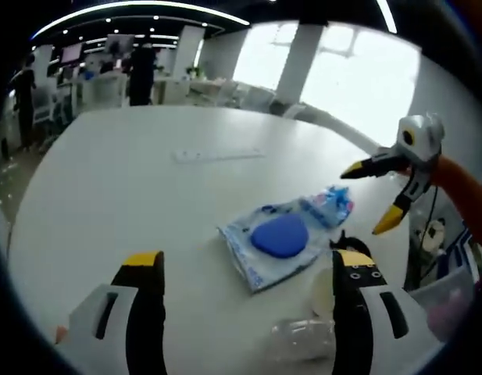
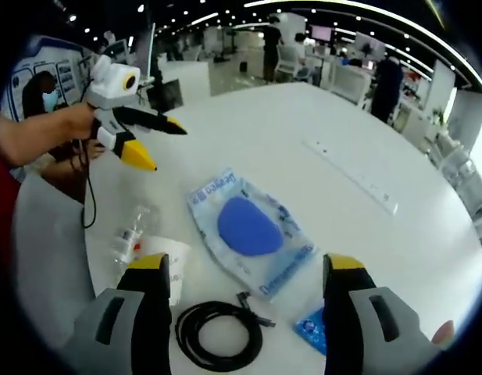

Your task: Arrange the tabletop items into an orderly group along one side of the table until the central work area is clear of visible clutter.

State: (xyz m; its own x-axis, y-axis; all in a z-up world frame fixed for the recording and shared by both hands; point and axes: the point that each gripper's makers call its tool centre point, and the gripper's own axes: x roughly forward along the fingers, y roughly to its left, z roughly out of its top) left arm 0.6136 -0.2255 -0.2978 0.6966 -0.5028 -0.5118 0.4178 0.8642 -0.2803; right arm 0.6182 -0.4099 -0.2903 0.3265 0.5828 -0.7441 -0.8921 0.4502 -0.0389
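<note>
Bench: a white round bench (image 2: 365, 117) was seen in an open office; a flat white power strip (image 2: 351, 173) lay on it, well apart from the other items.
Pouch: a clear plastic pouch (image 2: 248, 230) holding a blue oval pad was seen flat near the bench edge, between both grippers' lines of sight; in the left gripper view (image 1: 278, 241) it lay ahead of the jaws.
Small packet: a blue-and-white packet (image 1: 330, 205) was seen just beside the pouch's far end.
Cable: a coiled black cable (image 2: 219, 332) was noted near the edge, just beside the pouch.
Cup and bottle: a white paper cup (image 2: 169, 267) and a clear plastic bottle (image 2: 131, 233) lay close together.
Left gripper: the left gripper (image 2: 156, 145) was held above the bench, jaws spread wide, nothing held.
Right gripper: the right gripper (image 1: 370, 197) was likewise held in the air, jaws wide apart and empty.
</note>
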